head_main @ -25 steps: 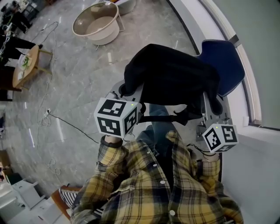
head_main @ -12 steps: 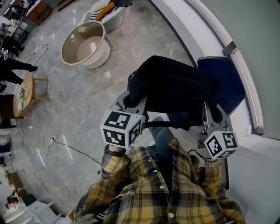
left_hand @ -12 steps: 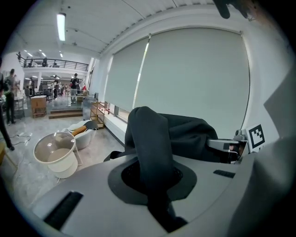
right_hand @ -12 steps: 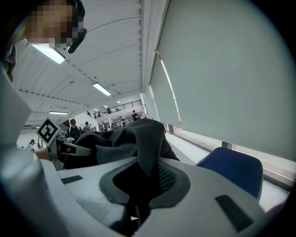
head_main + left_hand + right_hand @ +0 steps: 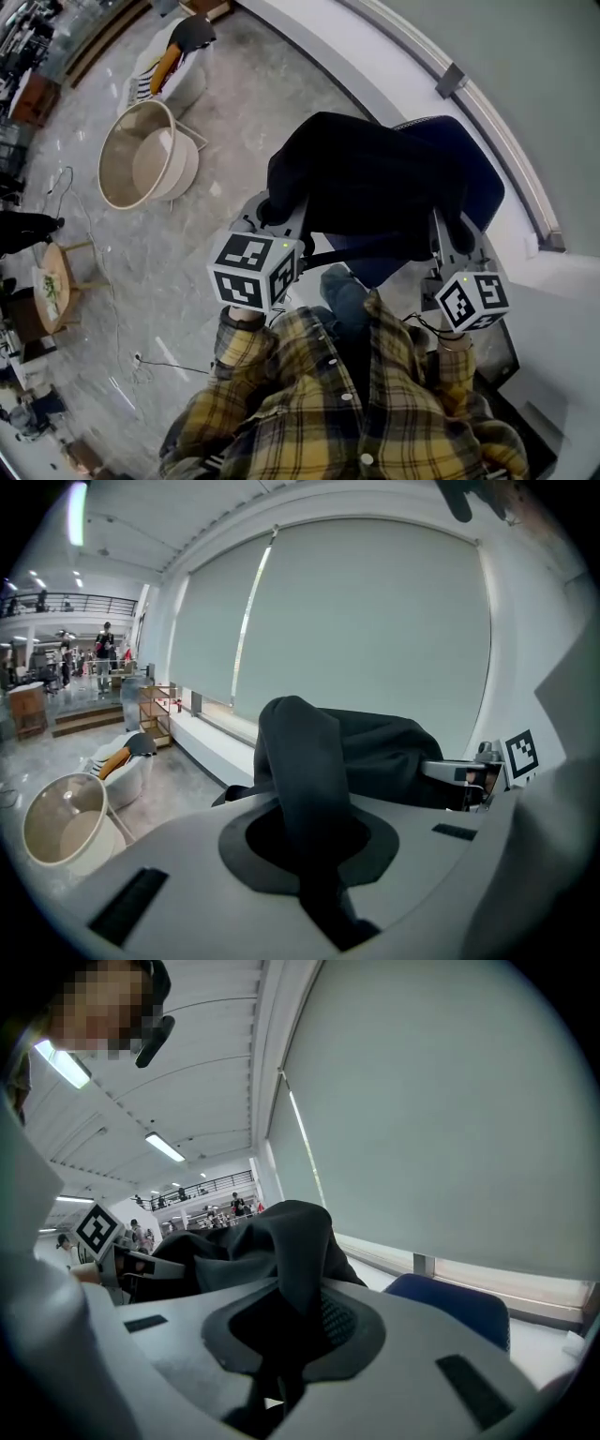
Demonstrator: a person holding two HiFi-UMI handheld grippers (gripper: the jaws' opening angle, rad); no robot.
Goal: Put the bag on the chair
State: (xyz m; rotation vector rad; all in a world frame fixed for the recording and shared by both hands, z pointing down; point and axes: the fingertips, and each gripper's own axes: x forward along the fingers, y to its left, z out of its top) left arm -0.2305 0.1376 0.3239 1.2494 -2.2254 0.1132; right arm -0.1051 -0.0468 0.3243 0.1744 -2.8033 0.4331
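A black fabric bag [image 5: 370, 187] hangs between my two grippers, held up in the air over the blue chair [image 5: 473, 178] by the wall. My left gripper [image 5: 272, 211] is shut on the bag's left side; its cloth [image 5: 305, 789] is pinched between the jaws. On the bag's right side my right gripper [image 5: 455, 230] is also shut, and a fold of the bag [image 5: 291, 1269] runs down through its jaws. The chair's blue seat [image 5: 455, 1307] shows just beyond the right jaws. A strap of the bag [image 5: 323, 255] hangs below it.
A beige round tub chair [image 5: 145, 169] stands on the marble floor at the left, with a white striped seat [image 5: 173, 66] behind it. A small wooden table [image 5: 52, 286] and a cable [image 5: 159, 366] lie at the far left. A white ledge and wall [image 5: 450, 66] run behind the blue chair.
Both grippers have carried the bag sideways toward the wall, so it now covers more of the blue chair. The tub chair has slid to the left of the view.
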